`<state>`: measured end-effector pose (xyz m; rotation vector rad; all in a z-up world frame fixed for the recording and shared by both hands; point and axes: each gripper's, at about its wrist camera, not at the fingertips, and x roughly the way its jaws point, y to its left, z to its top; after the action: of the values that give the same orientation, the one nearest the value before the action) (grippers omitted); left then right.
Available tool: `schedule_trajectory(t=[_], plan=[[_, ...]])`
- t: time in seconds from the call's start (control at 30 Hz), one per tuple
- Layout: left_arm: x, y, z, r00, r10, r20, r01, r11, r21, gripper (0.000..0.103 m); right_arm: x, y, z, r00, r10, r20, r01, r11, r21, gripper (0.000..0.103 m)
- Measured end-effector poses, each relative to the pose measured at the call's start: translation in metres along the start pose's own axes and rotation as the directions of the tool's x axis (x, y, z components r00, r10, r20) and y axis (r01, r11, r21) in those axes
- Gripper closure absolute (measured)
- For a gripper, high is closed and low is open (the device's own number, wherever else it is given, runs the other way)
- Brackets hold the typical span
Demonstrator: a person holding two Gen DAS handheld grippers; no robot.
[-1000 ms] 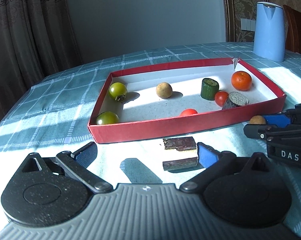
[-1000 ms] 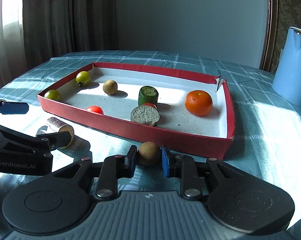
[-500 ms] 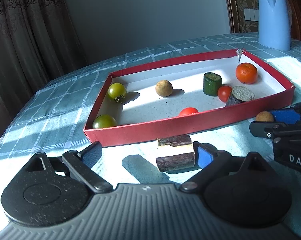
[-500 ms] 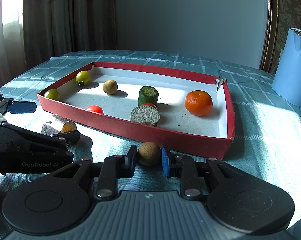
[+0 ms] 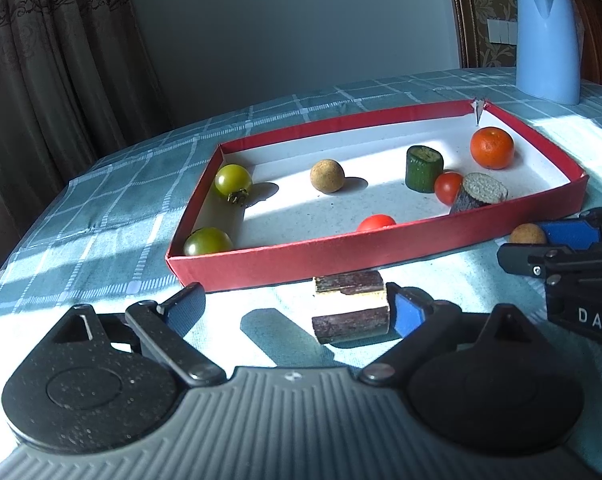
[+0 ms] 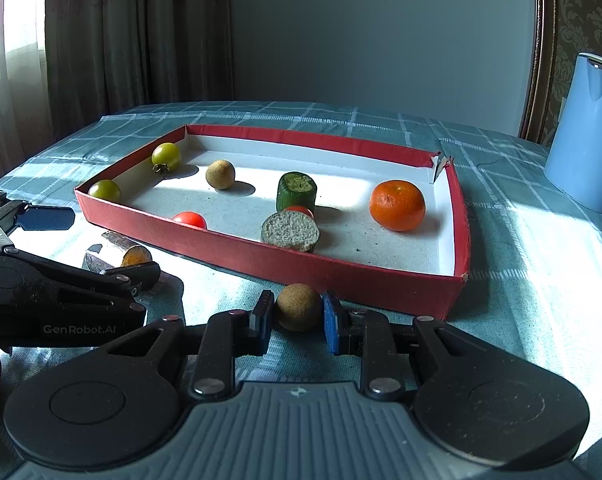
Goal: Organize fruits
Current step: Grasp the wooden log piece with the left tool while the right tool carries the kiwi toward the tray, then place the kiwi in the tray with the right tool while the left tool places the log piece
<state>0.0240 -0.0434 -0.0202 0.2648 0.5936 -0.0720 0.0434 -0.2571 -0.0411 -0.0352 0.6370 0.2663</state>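
Observation:
A red tray (image 5: 365, 248) (image 6: 365, 276) holds two green tomatoes, two red tomatoes, a tan ball, a green cucumber piece, a grey-topped piece and an orange (image 6: 397, 205). My left gripper (image 5: 297, 312) is open around a brown bark-skinned piece (image 5: 351, 307) lying on the cloth before the tray; its right pad touches the piece. My right gripper (image 6: 295, 316) is shut on a tan round fruit (image 6: 299, 306) at the tray's near wall; the fruit also shows in the left wrist view (image 5: 527, 234).
A blue jug (image 5: 547, 36) (image 6: 587, 132) stands on the checked teal tablecloth (image 6: 541, 240) beyond the tray's right end. Curtains hang behind the table at the left.
My left gripper has shifted so the brown piece sits further right, against its right pad. My right gripper has stayed shut on the tan fruit.

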Motion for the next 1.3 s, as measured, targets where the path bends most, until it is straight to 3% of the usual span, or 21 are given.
schedule_trajectory(t=[0.3,0.43,0.6,0.7,0.83,1.1,1.3], plan=[[-0.004,-0.002,-0.001,1.000,-0.023,0.012,0.023,1.000,0.014,0.020,0.000,-0.001,0.001,1.000,0.006,0.001,-0.006,1.000,0.007,0.078],[-0.007,-0.005,-0.002,0.998,-0.061,0.019,0.061,0.998,0.027,0.037,0.000,-0.002,0.001,1.000,0.012,0.004,-0.012,1.000,0.012,0.078],[-0.008,-0.007,-0.003,0.996,-0.084,0.024,0.083,0.996,0.040,0.048,-0.001,-0.003,0.001,1.000,0.016,0.005,-0.016,1.000,0.014,0.078],[-0.011,-0.010,-0.004,0.994,-0.108,0.025,0.106,0.993,0.054,0.068,-0.004,-0.003,0.000,1.000,0.016,0.016,-0.016,1.000,0.016,0.078],[-0.016,-0.012,-0.005,0.994,-0.097,0.045,0.094,0.993,0.068,0.069,-0.008,-0.003,0.000,0.999,0.017,0.042,-0.018,1.000,0.017,0.078],[-0.044,-0.005,-0.005,0.983,-0.097,0.158,0.093,0.995,0.034,0.069,-0.020,-0.003,0.000,0.993,0.034,0.115,-0.036,0.999,0.020,0.078],[-0.040,0.002,0.013,0.980,-0.111,0.164,0.114,0.993,-0.009,0.069,-0.025,-0.006,0.007,0.987,0.026,0.161,-0.032,0.999,0.034,0.078]])
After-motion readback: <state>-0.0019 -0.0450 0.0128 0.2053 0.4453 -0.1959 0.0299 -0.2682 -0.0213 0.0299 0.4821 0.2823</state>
